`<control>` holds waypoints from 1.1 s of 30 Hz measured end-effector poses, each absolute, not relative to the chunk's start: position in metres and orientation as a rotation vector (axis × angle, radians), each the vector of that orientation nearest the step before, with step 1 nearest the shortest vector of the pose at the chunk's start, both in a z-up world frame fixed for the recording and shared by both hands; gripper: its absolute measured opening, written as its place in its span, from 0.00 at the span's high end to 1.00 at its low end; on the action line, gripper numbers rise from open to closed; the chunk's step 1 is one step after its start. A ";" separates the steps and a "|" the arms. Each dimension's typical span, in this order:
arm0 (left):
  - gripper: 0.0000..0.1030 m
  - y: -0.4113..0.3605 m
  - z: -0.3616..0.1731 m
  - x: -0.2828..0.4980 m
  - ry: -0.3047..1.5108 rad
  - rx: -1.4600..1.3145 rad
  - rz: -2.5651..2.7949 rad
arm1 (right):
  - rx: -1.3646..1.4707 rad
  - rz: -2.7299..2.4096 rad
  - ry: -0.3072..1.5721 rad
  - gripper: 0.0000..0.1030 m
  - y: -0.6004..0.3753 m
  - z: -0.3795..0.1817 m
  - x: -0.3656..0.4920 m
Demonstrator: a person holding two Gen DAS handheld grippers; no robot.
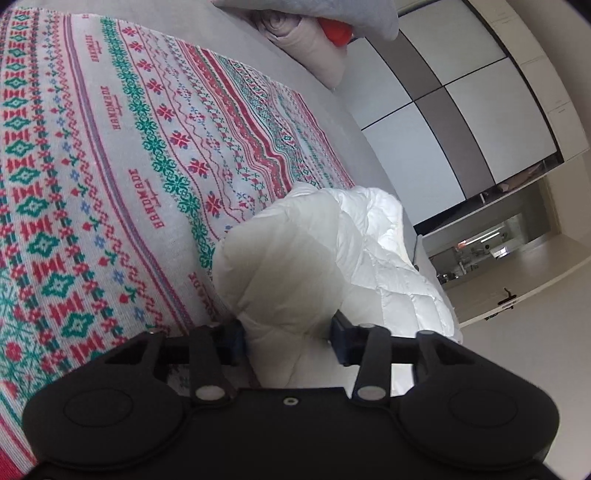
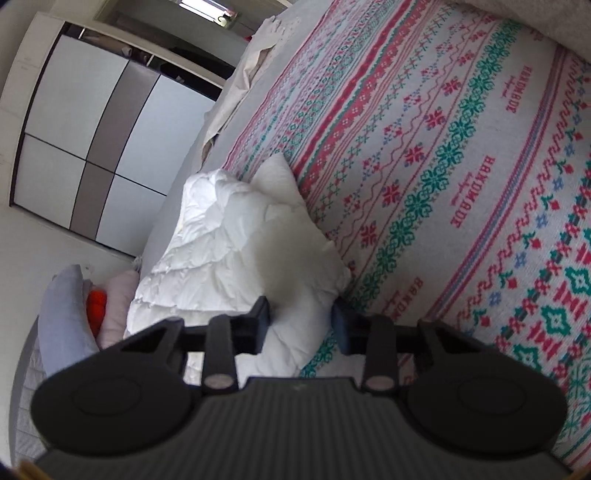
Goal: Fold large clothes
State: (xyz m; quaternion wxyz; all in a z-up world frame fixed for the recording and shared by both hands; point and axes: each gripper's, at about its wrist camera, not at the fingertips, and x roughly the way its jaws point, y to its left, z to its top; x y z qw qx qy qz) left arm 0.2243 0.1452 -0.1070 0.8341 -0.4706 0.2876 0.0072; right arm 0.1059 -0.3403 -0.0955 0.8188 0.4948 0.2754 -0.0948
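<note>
Item, left: our left gripper [image 1: 288, 341], black with blue pads, jaws drawn in on a bunched corner of the white quilted padded garment [image 1: 332, 251]; we judge this pinch is kept so the edge can be carried over in a fold; the rest of the garment trails away toward the bed's edge, heaped rather than flat

Item, beneath: the knitted-pattern bedspread in red, green and grey bands with the word HANDMADE [image 1: 110, 147], spread flat; it serves as our folding surface

Item, far end: pale grey and pink pillows with an orange object [image 1: 336, 31] between them, well apart from the work

Item, right: our right gripper [image 2: 301, 325], same build, jaws likewise pressing a thick white corner of the garment [image 2: 229, 236], which lies along the bedspread's [image 2: 443, 166] margin; two corners held, we judge, to lift one edge evenly; fold appears early, the bulk uncreased
</note>
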 end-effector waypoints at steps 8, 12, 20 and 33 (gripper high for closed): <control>0.76 0.152 -0.059 0.195 0.506 -0.867 -0.067 | 0.868 -0.167 0.574 0.83 -0.313 -0.046 0.064; 0.76 0.169 -0.063 0.170 0.556 -0.865 -0.109 | 0.849 -0.144 0.642 0.83 -0.309 -0.039 0.034; 0.68 0.183 -0.092 0.146 0.647 -0.831 -0.176 | 0.703 -0.118 0.771 0.79 -0.298 -0.062 0.002; 0.19 0.173 -0.115 0.164 0.597 -0.916 -0.165 | 0.497 -0.341 0.544 0.22 -0.295 -0.029 -0.007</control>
